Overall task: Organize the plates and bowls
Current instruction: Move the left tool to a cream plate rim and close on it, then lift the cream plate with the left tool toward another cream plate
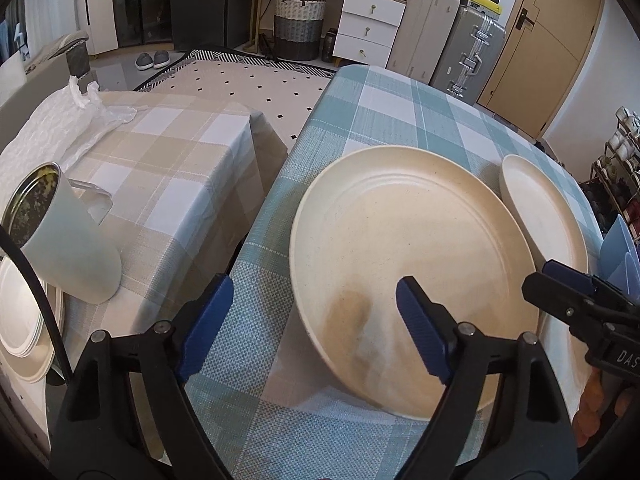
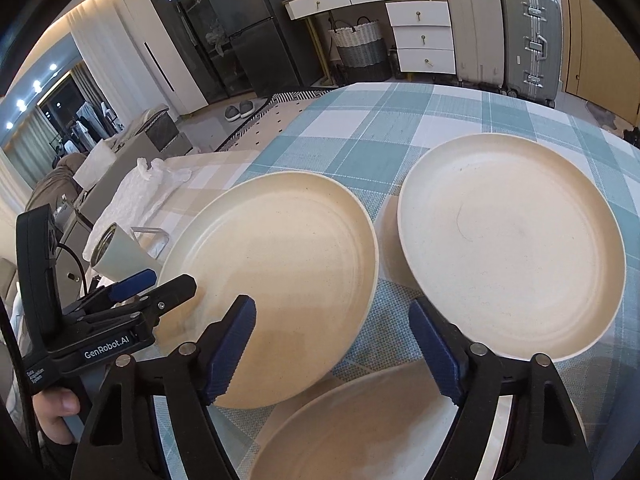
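Three cream plates lie on the blue plaid table (image 2: 360, 120). The left plate (image 1: 404, 264) (image 2: 276, 280) is in front of my left gripper (image 1: 316, 316), which is open with its right finger (image 1: 424, 332) above the plate's near part. The right plate (image 2: 512, 244) (image 1: 540, 208) sits beside it. A third plate (image 2: 360, 428) lies nearest, under my right gripper (image 2: 332, 340), which is open and empty above the gap between the plates. The right gripper also shows in the left wrist view (image 1: 568, 280).
A beige plaid table (image 1: 168, 168) stands to the left with a tipped pale mug (image 1: 68, 240), white crumpled wrap (image 1: 80, 120) and a stack of white plates (image 1: 24, 320). Blue items (image 1: 620, 252) sit at the right edge. Drawers, suitcases and a basket stand behind.
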`<state>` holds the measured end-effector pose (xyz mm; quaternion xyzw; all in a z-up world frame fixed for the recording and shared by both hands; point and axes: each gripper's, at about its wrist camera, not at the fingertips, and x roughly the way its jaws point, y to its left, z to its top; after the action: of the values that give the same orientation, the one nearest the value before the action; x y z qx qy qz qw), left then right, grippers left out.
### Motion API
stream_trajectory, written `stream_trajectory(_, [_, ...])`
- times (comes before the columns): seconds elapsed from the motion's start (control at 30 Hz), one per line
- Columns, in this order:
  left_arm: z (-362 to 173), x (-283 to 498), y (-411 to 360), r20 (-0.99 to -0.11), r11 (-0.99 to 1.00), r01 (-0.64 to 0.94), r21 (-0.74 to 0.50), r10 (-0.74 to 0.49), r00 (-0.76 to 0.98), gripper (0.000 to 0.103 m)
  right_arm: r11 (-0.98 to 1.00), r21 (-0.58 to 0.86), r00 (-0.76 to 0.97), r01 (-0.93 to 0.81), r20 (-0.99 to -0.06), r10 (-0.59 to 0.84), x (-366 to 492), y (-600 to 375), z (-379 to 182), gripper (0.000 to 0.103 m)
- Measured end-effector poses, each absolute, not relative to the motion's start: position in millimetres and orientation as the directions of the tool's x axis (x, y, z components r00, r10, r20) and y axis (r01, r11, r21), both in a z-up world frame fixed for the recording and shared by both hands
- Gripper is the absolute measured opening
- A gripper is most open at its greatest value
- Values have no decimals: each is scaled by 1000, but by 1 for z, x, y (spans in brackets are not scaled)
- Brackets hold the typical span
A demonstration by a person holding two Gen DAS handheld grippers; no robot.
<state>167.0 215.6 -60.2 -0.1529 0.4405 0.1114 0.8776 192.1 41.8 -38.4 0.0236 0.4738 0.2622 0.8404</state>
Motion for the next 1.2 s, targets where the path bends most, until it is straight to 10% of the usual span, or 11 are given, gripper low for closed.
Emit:
stream_trajectory(0.77, [-66, 175, 217, -820, 941, -297, -160, 41, 571, 23, 877, 241, 409, -415, -811, 417, 204, 56, -57, 41])
stream_trajectory(1.2, [-63, 171, 216, -815, 942, -307, -134, 71, 574, 15, 897, 168, 459, -409, -811, 362, 199, 54, -53, 23])
